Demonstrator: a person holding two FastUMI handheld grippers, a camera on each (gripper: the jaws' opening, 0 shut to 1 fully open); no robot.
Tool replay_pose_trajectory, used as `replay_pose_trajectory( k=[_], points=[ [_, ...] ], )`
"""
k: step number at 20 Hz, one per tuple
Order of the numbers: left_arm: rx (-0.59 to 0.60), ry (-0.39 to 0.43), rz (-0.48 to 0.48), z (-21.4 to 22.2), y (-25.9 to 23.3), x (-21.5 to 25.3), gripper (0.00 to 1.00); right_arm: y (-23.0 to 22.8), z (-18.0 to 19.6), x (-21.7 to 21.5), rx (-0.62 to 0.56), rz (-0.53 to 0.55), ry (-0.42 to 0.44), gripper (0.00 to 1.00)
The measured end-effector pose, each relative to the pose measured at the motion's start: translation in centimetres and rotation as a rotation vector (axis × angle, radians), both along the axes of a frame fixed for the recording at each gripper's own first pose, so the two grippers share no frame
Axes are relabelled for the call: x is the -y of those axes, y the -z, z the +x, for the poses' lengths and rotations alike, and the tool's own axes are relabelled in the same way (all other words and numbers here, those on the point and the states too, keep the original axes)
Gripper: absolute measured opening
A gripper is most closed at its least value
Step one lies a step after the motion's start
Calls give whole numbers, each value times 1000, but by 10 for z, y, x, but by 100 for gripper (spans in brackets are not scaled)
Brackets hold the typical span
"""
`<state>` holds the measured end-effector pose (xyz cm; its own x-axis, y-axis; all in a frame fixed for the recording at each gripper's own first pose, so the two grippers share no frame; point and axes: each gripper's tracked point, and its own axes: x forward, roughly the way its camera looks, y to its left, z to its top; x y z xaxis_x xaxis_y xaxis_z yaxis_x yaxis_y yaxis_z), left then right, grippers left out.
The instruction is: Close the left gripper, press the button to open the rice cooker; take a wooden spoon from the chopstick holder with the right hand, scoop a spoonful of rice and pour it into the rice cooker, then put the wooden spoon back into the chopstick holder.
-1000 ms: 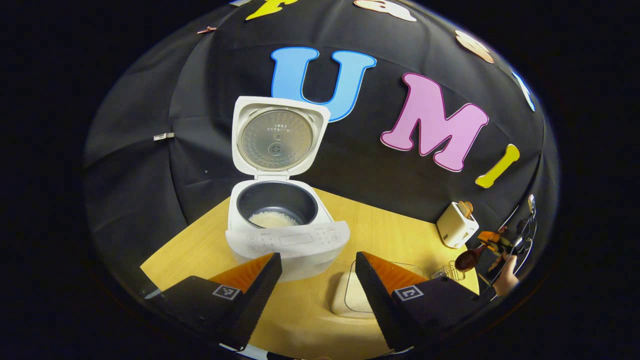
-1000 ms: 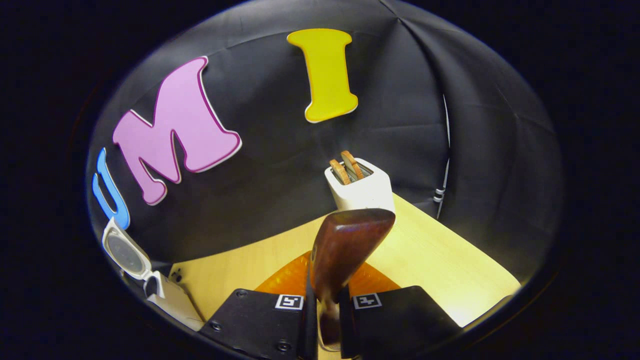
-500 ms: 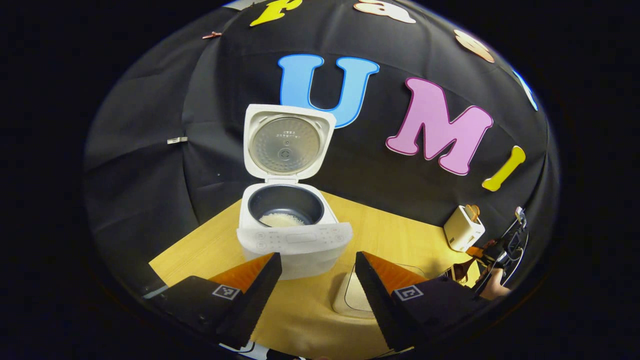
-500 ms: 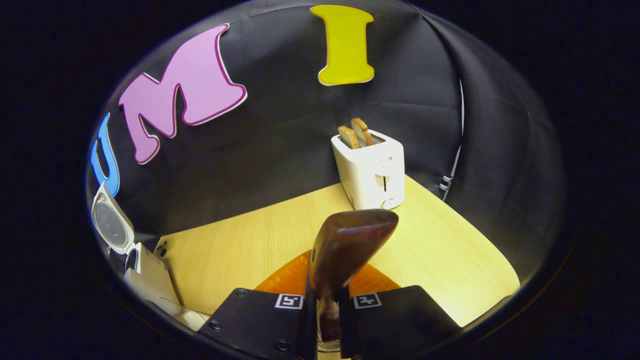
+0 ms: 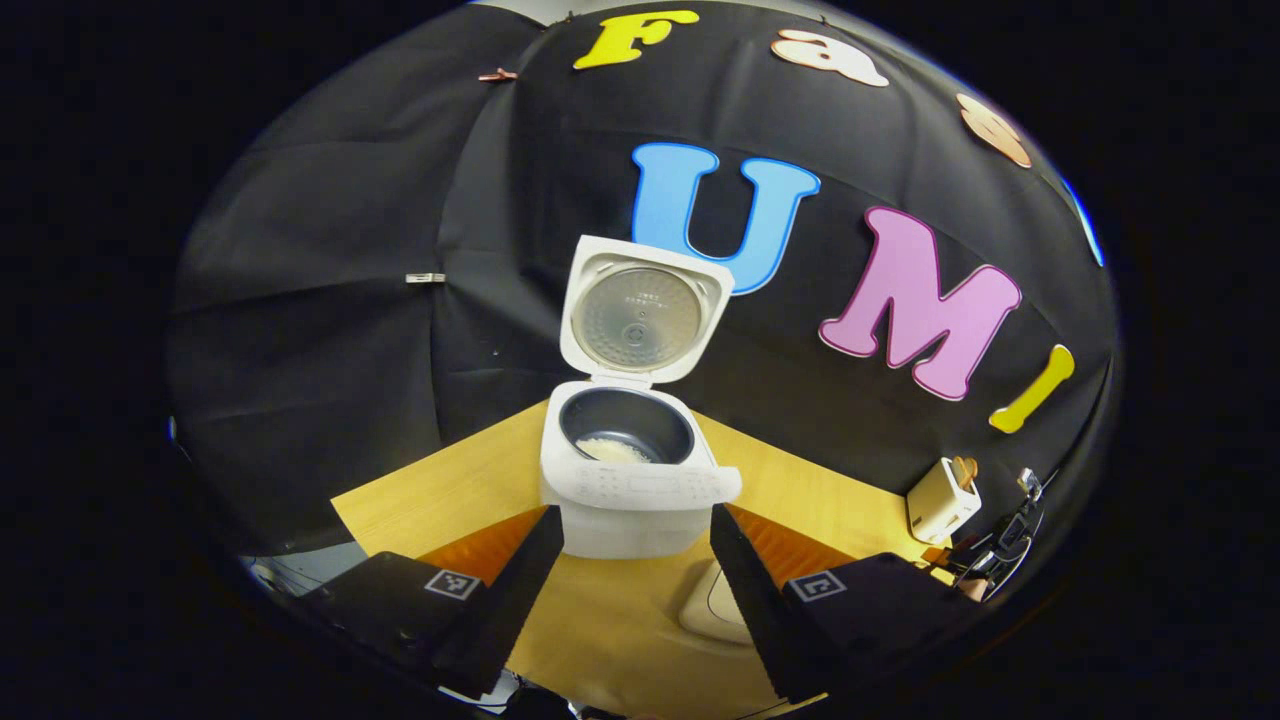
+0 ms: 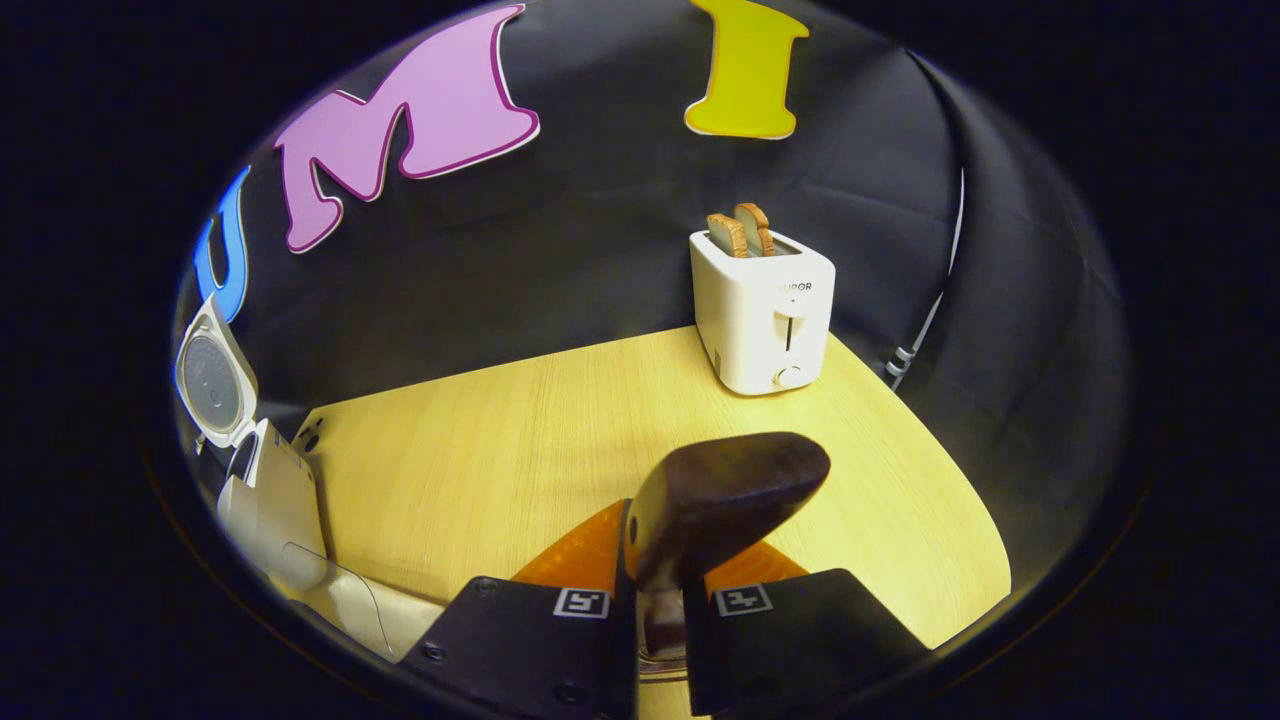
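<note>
A staged recording booth is posing as a small kitchen. Black cloth is hanging as the wall behind and around a pale wooden counter, held by small clips. Household cooking gear is sitting on that counter: a white rice cooker is standing with its lid tilted up and some white rice lying in the dark inner pot, and a white two-slot toaster is holding two browned bread slices. Cables are trailing down the cloth at the right edge.
</note>
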<state>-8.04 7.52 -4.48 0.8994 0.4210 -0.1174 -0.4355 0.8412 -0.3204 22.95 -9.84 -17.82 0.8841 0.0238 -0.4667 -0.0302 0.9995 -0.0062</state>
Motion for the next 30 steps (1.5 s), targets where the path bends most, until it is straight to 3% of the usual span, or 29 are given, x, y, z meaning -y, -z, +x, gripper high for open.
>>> replay_pose_trajectory(
  k=[1,2,3,5,6,10,14,16,20,26,30],
  points=[
    [7,-13,3,-4,-4,-4,96,1,-1,-1,-8,0,1,25],
    [14,-24,9,-8,-6,-8,96,1,-2,-4,-15,2,-2,37],
    [19,-34,16,-12,-10,-12,96,-2,-2,-6,-15,3,-7,38],
    [28,-54,30,-16,-17,-20,96,-9,0,-9,-3,0,-6,71],
    [29,-64,38,-18,-20,-25,96,-12,-1,-11,1,7,-9,98],
    [38,-78,74,-14,-41,-38,96,-33,-14,-4,34,-29,-14,99],
    [60,-83,115,1,-68,-44,96,-54,-39,4,89,-147,-98,99],
    [87,-69,124,7,-85,-41,95,-62,-49,0,96,-121,-122,99],
    [125,-51,181,17,-127,-49,96,-95,-66,2,150,-26,-73,100],
    [175,-55,184,56,-190,-110,95,-127,-112,20,229,-121,-23,99],
    [197,-2,216,112,-229,-153,95,-137,-145,22,234,-142,50,99]
  ],
)
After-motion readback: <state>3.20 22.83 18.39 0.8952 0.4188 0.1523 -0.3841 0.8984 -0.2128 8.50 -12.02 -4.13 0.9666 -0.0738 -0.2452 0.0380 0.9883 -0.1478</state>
